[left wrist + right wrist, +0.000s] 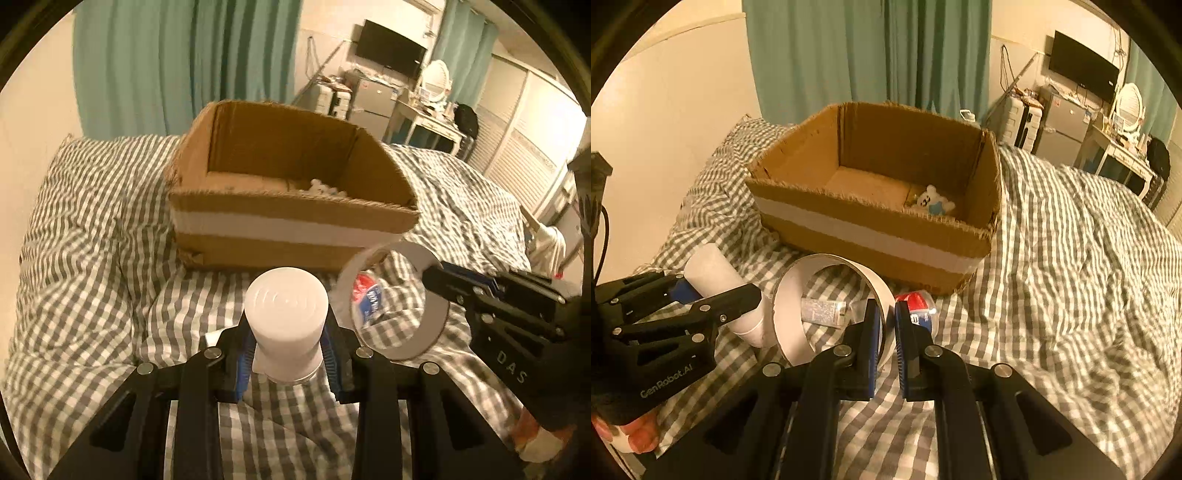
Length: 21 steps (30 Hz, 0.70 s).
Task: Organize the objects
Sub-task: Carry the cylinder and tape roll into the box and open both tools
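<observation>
My left gripper is shut on a white bottle, held above the checked bed in front of the cardboard box; the bottle also shows in the right wrist view. My right gripper is shut on the rim of a white tape ring, which also shows in the left wrist view. A red, white and blue packet lies on the bed just past the ring. A small white and blue plush toy sits inside the box at its right corner.
The grey checked duvet covers the bed and is rumpled. A clear printed wrapper lies inside the ring. Teal curtains hang behind the box. A desk, fridge and TV stand far right.
</observation>
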### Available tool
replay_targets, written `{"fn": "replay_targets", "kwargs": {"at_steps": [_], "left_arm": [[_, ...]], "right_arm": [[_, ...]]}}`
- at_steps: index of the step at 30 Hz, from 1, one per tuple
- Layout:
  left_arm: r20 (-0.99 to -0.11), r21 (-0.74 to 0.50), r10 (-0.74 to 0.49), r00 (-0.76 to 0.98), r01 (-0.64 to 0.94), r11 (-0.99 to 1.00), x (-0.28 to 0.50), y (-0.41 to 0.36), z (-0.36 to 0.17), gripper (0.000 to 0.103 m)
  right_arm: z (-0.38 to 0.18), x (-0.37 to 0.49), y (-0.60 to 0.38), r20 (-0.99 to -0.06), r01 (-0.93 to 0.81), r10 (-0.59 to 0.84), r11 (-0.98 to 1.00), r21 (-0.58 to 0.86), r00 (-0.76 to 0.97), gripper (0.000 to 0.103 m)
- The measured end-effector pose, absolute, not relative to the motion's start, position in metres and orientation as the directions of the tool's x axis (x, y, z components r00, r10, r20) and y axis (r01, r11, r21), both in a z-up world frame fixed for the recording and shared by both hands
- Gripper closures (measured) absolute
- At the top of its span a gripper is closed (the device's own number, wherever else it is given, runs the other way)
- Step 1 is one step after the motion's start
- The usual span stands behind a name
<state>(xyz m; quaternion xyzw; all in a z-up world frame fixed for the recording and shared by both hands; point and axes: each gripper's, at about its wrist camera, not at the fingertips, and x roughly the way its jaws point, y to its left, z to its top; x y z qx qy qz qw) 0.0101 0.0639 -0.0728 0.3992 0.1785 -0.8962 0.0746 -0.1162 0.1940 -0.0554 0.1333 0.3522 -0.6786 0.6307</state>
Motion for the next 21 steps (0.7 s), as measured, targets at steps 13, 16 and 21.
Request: {"fn": "replay_targets", "kwargs": {"at_steps": [13,16,21], "left_arm": [[-0.706,-0.226,-0.031,-0.708,0.266,-0.937,-0.010,0.038,-0.002,0.070],[-0.678,-0.237,-0.039,-0.734,0.269,-0.934,-0.021,0.024,0.018,0.070],[-0.650,-0.220,-0.092,-0.755,0.302,-0.927,-0.048,0.002,0.041,0.070]], "right_arm": [[0.013,-0.110,0.185,-0.511,0.918,-0.836,0.021,-0.397,-0.201,0.095],[0.038,-0.108,0.175,-0.472,0.914,-0.860,0.014,-0.405,-0.196,0.095],[0.078,-0.101,0.155,-0.410,0.918,-0.894,-0.003,-0.397,-0.180,0.095]]}}
